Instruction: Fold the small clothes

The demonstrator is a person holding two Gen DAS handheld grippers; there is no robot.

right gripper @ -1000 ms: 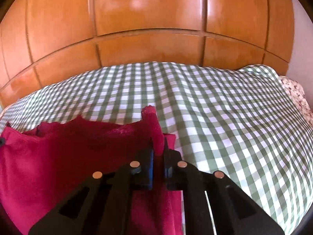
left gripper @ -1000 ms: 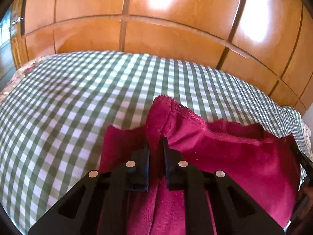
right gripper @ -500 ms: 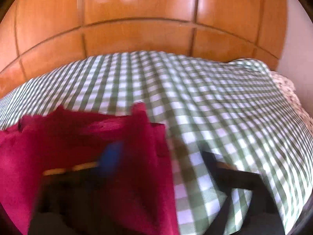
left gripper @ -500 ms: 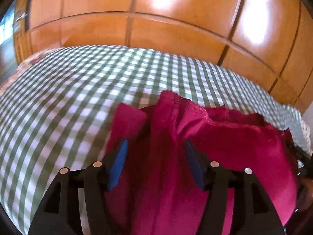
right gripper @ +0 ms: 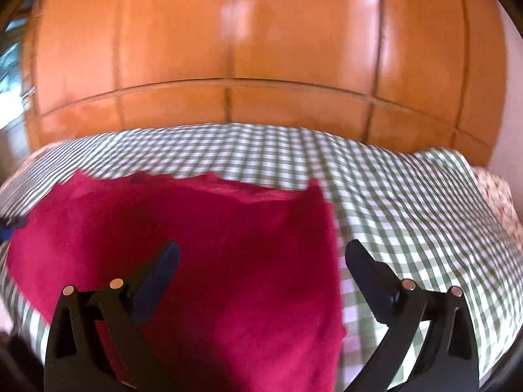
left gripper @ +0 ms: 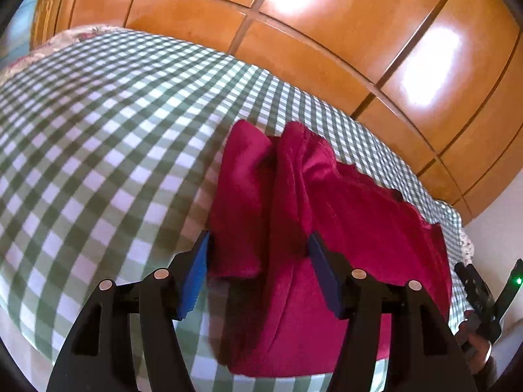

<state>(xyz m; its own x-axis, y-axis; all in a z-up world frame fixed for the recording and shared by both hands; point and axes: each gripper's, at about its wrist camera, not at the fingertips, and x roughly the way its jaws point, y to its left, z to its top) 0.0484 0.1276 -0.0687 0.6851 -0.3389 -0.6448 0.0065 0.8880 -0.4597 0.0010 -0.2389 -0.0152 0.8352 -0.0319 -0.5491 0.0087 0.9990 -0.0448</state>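
Note:
A dark red small garment (left gripper: 343,228) lies on a green-and-white checked cloth (left gripper: 98,137). In the left wrist view its left edge is bunched into upright folds. My left gripper (left gripper: 258,248) is open, its jaws on either side of those folds, gripping nothing. In the right wrist view the garment (right gripper: 212,245) lies flatter, its right edge running down the middle. My right gripper (right gripper: 261,254) is open wide above that right edge and holds nothing. The right gripper also shows at the far right of the left wrist view (left gripper: 483,294).
An orange wooden panelled wall (right gripper: 261,49) stands right behind the checked surface. A floral fabric (right gripper: 500,196) shows under the checked cloth at its right end, and at the far left in the left wrist view (left gripper: 81,34).
Both grippers were shut on the garment's raised edges a second ago. Both have opened and let go, and the garment has dropped onto the cloth. Both grippers have pulled back.

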